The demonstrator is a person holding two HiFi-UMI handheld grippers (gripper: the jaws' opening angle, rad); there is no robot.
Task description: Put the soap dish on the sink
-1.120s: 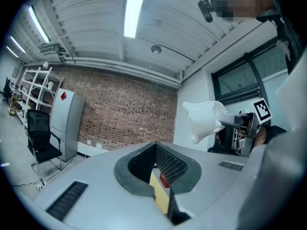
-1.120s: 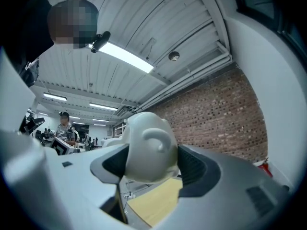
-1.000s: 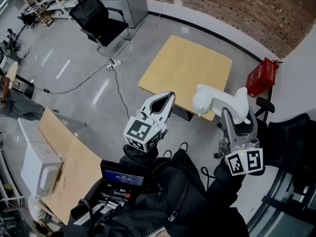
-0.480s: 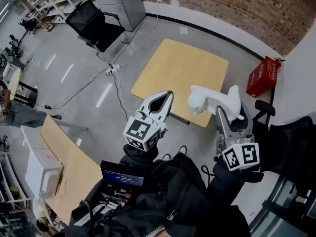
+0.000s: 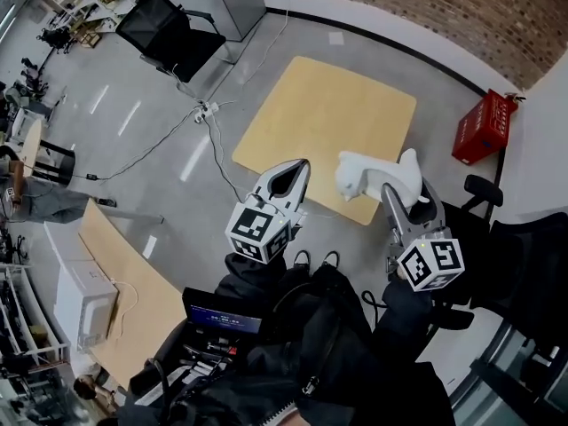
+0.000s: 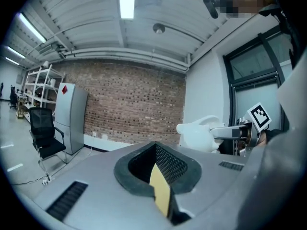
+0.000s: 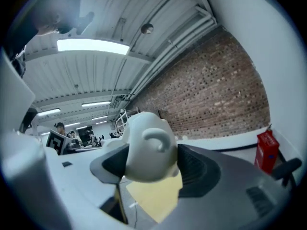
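One white soap dish (image 5: 373, 174) hangs toward 3 o'clock in the head view, over a yellow tabletop (image 5: 319, 105) and grey floor (image 5: 160, 140); no sink shows.

In the left gripper view, the left gripper (image 6: 156, 150) has its fingers pressed together, empty.

In the right gripper view, the right gripper (image 7: 151, 164) pinches the dish's middle. It looks stiff, smooth and breakable, so that broad middle seems the best hold.

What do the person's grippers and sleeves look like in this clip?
The left gripper and the right gripper are light grey, tapering two-jaw tools. Black textured pads line the jaws. Each gripper carries a white cube printed with black square markers. The person wears black sleeves.
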